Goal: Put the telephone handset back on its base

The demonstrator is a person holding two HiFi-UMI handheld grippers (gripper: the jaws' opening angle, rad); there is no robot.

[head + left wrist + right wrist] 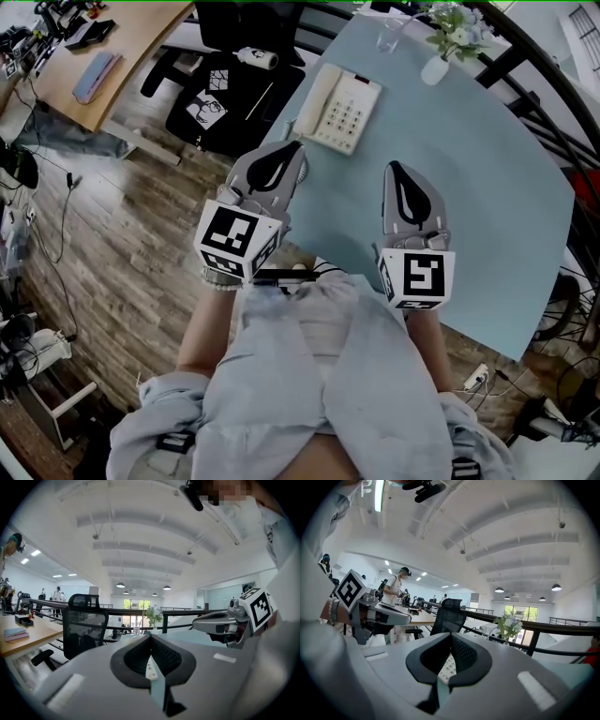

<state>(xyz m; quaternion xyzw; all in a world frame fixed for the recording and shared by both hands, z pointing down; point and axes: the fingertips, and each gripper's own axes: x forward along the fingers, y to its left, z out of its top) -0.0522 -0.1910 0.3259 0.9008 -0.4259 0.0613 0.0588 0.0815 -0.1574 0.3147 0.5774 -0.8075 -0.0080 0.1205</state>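
Both clenched and empty, left tool (pixel 296 148) and right tool (pixel 395 169) are hovering short of the cream push-button telephone (pixel 349 111), its curved cream handset (pixel 319 98) seemingly seated; keeping clear is looking safest.

readable text: none | telephone keypad (pixel 345 114): digits too small to read | brands, signs: none legible
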